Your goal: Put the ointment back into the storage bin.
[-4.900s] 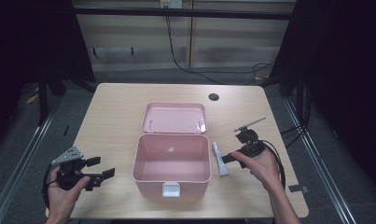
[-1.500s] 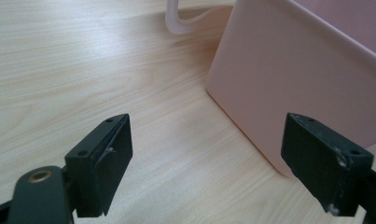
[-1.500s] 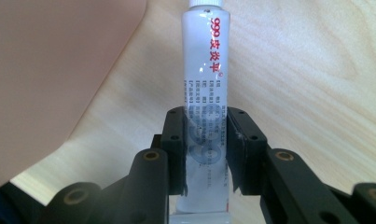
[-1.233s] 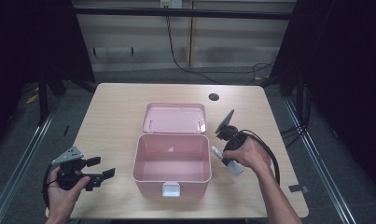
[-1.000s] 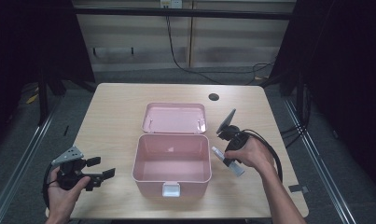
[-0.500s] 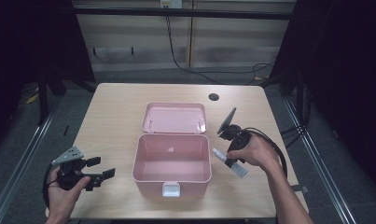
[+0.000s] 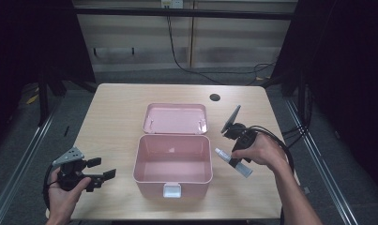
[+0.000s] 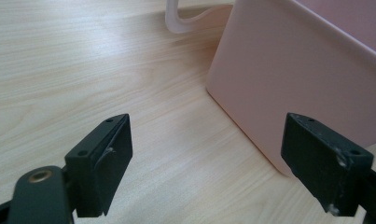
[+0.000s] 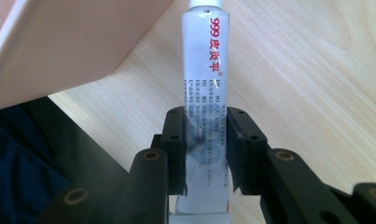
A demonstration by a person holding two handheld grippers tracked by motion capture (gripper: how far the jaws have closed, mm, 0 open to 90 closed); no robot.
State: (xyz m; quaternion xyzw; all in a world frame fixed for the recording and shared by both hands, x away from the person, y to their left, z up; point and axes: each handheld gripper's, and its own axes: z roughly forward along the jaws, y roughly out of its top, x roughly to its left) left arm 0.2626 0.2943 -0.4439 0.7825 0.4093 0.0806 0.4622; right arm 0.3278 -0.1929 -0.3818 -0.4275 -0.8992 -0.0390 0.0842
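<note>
- One pink box (image 7: 172, 161), open, with one lid (image 7: 176, 118) lying flat behind it and one white latch (image 7: 171, 190) on its front wall.
- One white tube (image 9: 205, 88) with red and dark print, with one cap end (image 7: 218, 151) seen in the high view.
- Two grippers: one left gripper (image 7: 101, 168) and one right gripper (image 7: 237, 154), each with two black jaws.
- Two hands: one left hand (image 7: 64, 197) and one right hand (image 7: 264, 151).
- One wooden table (image 7: 116, 112) with one round dark hole (image 7: 215, 97) near its far edge.
- Two grey three-cornered plates: one on the left gripper (image 7: 69, 156), one on the right gripper (image 7: 231, 118).
</note>
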